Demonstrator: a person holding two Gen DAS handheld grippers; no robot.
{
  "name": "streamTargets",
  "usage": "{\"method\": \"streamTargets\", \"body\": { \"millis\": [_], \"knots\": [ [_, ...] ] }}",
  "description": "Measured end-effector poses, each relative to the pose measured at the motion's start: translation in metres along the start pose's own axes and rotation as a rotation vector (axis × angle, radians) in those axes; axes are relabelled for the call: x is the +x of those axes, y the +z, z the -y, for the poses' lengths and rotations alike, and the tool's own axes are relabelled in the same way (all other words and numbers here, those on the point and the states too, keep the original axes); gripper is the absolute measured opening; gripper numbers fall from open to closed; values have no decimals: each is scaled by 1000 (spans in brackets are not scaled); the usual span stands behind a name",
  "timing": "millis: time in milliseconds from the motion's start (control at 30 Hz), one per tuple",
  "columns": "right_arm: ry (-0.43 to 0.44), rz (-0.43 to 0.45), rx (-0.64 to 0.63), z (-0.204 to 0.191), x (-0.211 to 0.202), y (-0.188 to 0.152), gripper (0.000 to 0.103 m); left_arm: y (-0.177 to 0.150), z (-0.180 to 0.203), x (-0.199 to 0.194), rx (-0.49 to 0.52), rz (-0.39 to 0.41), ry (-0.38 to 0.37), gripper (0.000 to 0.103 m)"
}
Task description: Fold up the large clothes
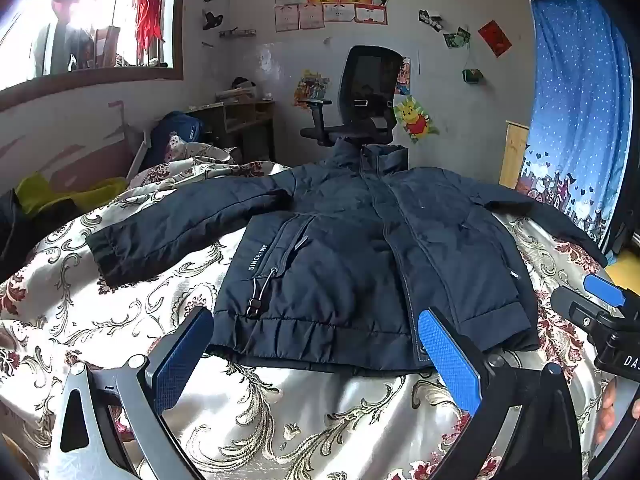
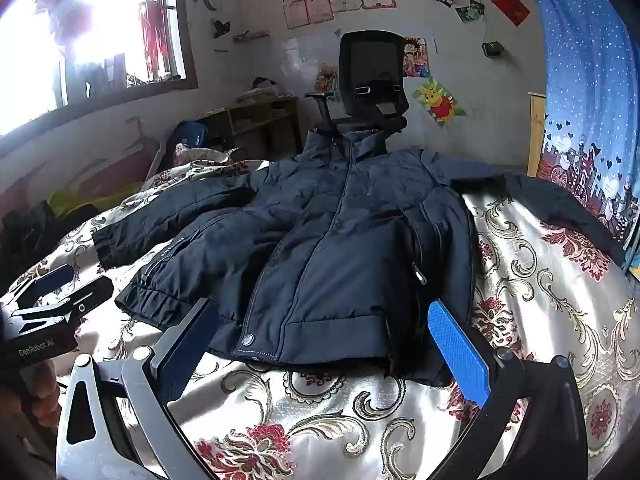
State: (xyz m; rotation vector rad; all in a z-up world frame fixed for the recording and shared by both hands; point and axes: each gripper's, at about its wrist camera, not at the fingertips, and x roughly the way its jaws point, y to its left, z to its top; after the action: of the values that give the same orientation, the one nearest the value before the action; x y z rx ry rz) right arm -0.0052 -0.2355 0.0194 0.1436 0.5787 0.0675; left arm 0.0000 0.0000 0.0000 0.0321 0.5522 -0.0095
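A dark navy padded jacket point(image 1: 360, 248) lies flat, front up and zipped, on a floral bedspread point(image 1: 280, 420), collar away from me, both sleeves spread out to the sides. It also shows in the right wrist view point(image 2: 340, 248). My left gripper point(image 1: 316, 344) is open and empty, its blue pads point(image 1: 448, 360) just in front of the jacket's hem. My right gripper point(image 2: 324, 340) is open and empty, near the hem's right half. Each gripper shows at the edge of the other's view: the right one point(image 1: 600, 300), the left one point(image 2: 52, 292).
A black office chair point(image 1: 364, 96) stands behind the bed by the wall. A blue curtain point(image 1: 580, 100) hangs at the right. A wooden shelf unit point(image 1: 240, 120), a blue bag point(image 1: 176, 132) and yellow-green cloth point(image 1: 60, 196) are at the left.
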Motion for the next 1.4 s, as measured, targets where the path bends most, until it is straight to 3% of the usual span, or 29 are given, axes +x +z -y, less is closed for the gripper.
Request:
{"method": "streamTargets", "body": {
  "millis": [1400],
  "knots": [
    [-6, -6, -7, -4, 8, -1, 102, -3, -4, 0, 2, 6, 12, 103]
  ]
}}
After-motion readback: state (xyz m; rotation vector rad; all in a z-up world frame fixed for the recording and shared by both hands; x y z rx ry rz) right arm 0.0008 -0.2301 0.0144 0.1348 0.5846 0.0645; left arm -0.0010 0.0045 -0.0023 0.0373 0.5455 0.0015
